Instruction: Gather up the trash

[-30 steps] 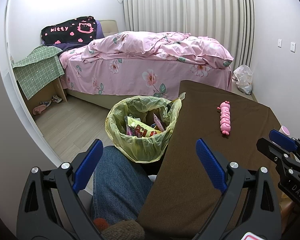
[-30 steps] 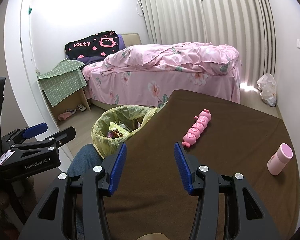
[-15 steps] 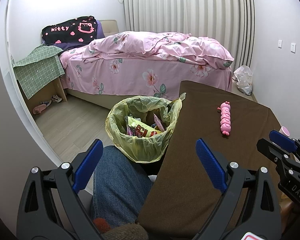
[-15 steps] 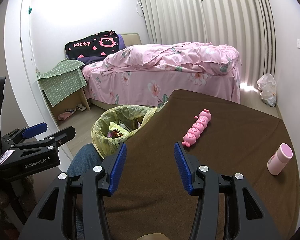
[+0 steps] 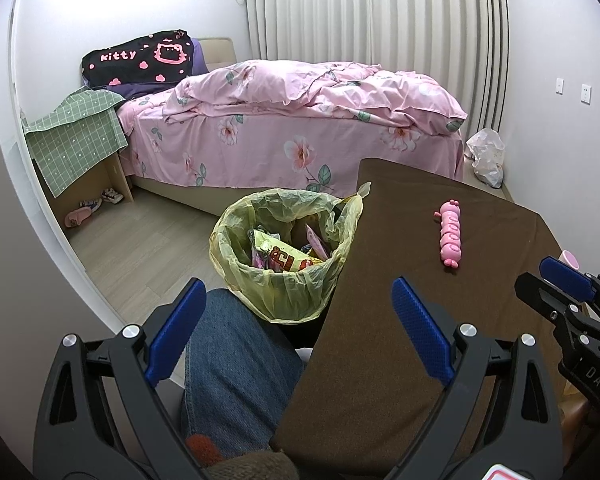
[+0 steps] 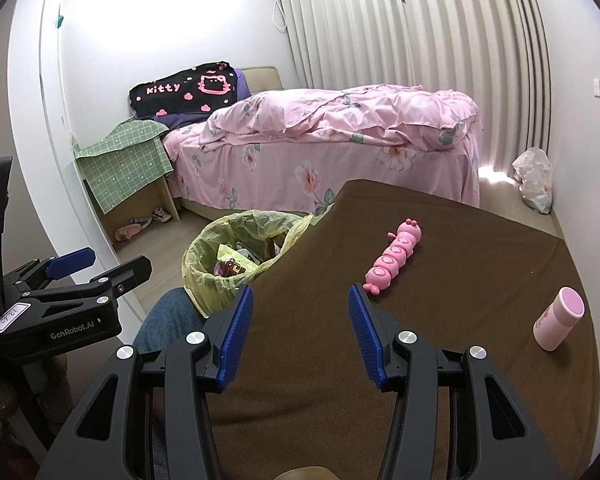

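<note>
Both tools, left (image 5: pixel 296 324) and right (image 6: pixel 300 330), stand wide and empty above the brown felt-like surface (image 6: pixel 440 280). Crinkled wrappers (image 5: pixel 288 258) lie in the round bin (image 5: pixel 284 248) lined with thin yellow film, left of the surface edge. A segmented pink plastic caterpillar (image 6: pixel 394 256) and a cylindrical pink bottle (image 6: pixel 558 318) rest farther right.

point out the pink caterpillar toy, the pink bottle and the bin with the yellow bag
pink segmented caterpillar toy (image 6: pixel 394 259), right wrist view, middle segment
pink cylindrical bottle (image 6: pixel 556 322), right wrist view, its side
bin lined with yellow plastic bag (image 5: pixel 288 292), left wrist view, front wall
</note>
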